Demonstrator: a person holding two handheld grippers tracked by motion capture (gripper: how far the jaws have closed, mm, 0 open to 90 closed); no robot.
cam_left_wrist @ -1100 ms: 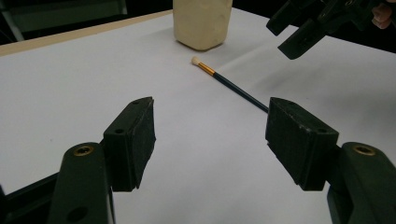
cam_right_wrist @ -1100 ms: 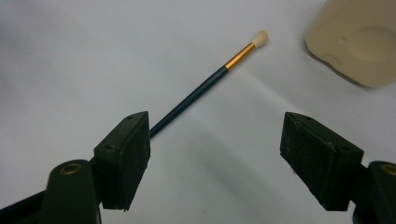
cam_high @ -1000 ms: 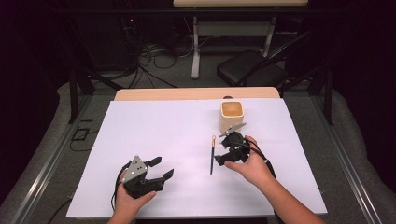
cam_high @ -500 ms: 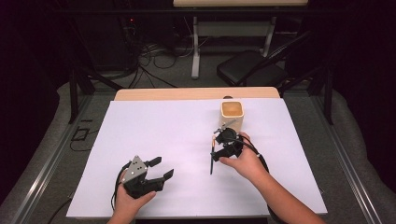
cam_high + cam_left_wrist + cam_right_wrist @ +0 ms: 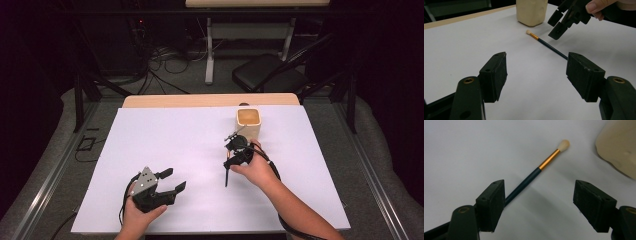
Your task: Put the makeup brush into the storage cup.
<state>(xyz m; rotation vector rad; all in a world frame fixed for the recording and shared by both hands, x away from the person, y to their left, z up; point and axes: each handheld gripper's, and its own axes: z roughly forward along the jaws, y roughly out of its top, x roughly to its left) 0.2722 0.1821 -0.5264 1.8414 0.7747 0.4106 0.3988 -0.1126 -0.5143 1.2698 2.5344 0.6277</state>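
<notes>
Item: brush, lying flat on the tabletop at frame centre, just below the cup. Right gripper: jaws released, poised over the brush. Left gripper: released, idle lower left. Step: approach. Next: centre the jaws astride the handle, lower, clench.

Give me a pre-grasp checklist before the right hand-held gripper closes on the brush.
1. Right hand-held gripper open: ok, jaws stand wide apart.
2. Brush flat on the white table cover, free of anything: ok.
3. Handle centred between the jaws: not ok, it runs beside the left jaw in the right gripper view.
4. Cream cup apart from the brush tip: ok.
5. Left hand-held gripper out of the way: ok, open, well off to the side.
6. Height above the handle: cannot tell.
</notes>
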